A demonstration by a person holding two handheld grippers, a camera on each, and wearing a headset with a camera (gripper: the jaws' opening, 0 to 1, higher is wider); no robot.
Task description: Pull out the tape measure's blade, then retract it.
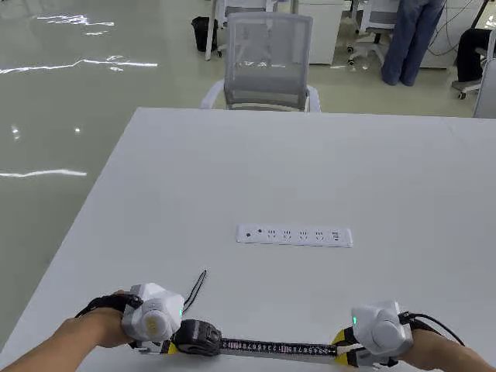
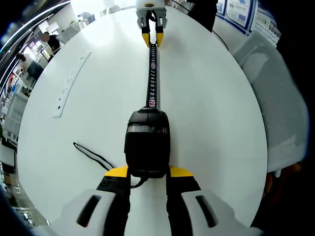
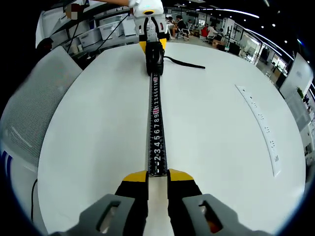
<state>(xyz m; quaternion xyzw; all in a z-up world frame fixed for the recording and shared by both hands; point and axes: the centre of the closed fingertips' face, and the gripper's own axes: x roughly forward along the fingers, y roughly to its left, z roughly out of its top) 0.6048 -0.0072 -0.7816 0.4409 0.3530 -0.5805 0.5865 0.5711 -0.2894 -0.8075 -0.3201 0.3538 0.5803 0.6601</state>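
Black tape measure (image 1: 198, 337) is lying at the near edge of the white worktop (image 1: 310, 170), my left hand-held gripper (image 1: 169, 347) clamping its case; its blade (image 1: 275, 348) is stretching rightward, my right hand-held gripper (image 1: 341, 348) pinching its tip.

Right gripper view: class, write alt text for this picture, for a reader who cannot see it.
The right gripper pinches the end of a tape measure's blade, which lies pulled out straight across a white table to its black case, held by the left gripper. A white power strip lies at the picture's right.
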